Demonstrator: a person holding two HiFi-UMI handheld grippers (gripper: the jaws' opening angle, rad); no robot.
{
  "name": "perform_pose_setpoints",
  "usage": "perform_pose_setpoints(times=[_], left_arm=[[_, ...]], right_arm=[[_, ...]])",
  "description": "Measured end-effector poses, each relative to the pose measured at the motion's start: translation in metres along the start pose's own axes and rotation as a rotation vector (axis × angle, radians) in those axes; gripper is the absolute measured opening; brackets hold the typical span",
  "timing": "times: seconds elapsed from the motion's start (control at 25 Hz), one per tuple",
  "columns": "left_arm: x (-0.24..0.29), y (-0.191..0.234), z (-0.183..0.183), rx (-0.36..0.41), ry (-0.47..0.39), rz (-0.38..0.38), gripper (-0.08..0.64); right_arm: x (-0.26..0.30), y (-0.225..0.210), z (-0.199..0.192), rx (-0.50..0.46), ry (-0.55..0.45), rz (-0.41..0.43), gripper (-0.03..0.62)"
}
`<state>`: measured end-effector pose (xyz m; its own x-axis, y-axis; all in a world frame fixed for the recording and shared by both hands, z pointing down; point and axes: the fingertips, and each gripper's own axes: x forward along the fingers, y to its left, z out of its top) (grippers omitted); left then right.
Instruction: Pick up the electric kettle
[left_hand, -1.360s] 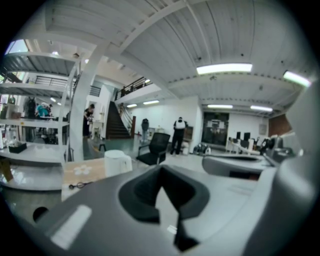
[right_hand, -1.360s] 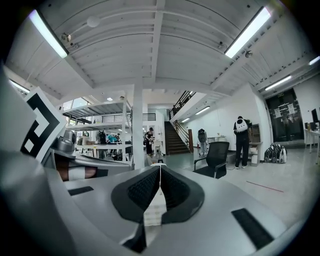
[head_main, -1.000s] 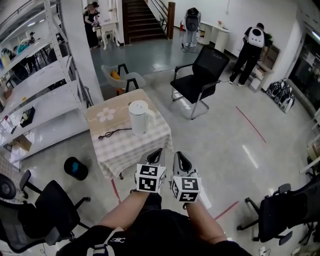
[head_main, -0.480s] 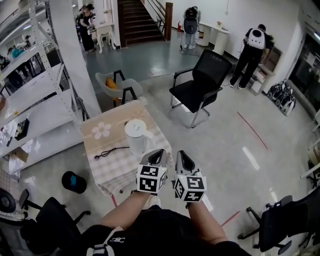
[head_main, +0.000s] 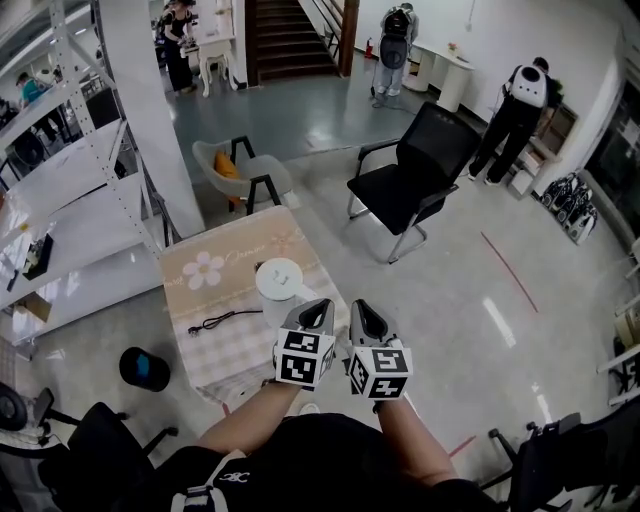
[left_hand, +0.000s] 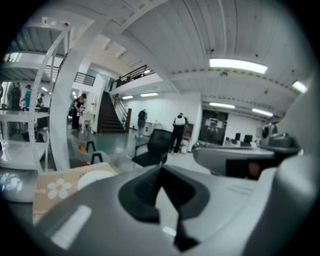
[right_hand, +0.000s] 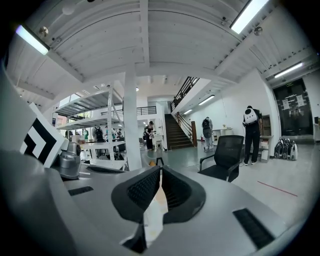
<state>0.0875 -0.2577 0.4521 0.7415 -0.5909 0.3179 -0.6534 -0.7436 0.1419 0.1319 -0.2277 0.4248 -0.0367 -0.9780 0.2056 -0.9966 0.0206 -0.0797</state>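
The white electric kettle (head_main: 279, 279) stands upright on a small table under a beige checked cloth (head_main: 222, 268) with a flower print. Both grippers are held side by side just in front of the table's near edge, pointing at it. My left gripper (head_main: 316, 311) is shut and empty, close behind the kettle. My right gripper (head_main: 361, 314) is also shut with nothing in it, to the kettle's right. In the left gripper view the kettle's white top (left_hand: 95, 178) shows low left of the shut jaws' tip (left_hand: 160, 167). The right gripper (right_hand: 160, 170) looks past the table toward the stairs.
A black cable (head_main: 216, 322) lies on the cloth left of the kettle. A black office chair (head_main: 415, 170) stands beyond on the right, a grey chair (head_main: 240, 165) behind the table, white shelving (head_main: 60, 210) on the left, a black bin (head_main: 143, 368) on the floor. People stand far back.
The table and kettle have come nearer to the grippers as the person walked forward. Both grippers stayed shut and side by side.
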Motion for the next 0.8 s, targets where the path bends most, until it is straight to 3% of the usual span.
perform_pose_setpoints(times=[0.44,0.8], left_arm=[[0.028,0.040,-0.008,-0.027,0.029,0.025,-0.002],[0.032,0.069,-0.010,-0.070,0.034,0.136,-0.002]], right_arm=[[0.057,0.005,-0.009,-0.003,0.062,0.049,-0.002],[0.088,0.008,-0.013,-0.005,0.091,0.149,-0.002]])
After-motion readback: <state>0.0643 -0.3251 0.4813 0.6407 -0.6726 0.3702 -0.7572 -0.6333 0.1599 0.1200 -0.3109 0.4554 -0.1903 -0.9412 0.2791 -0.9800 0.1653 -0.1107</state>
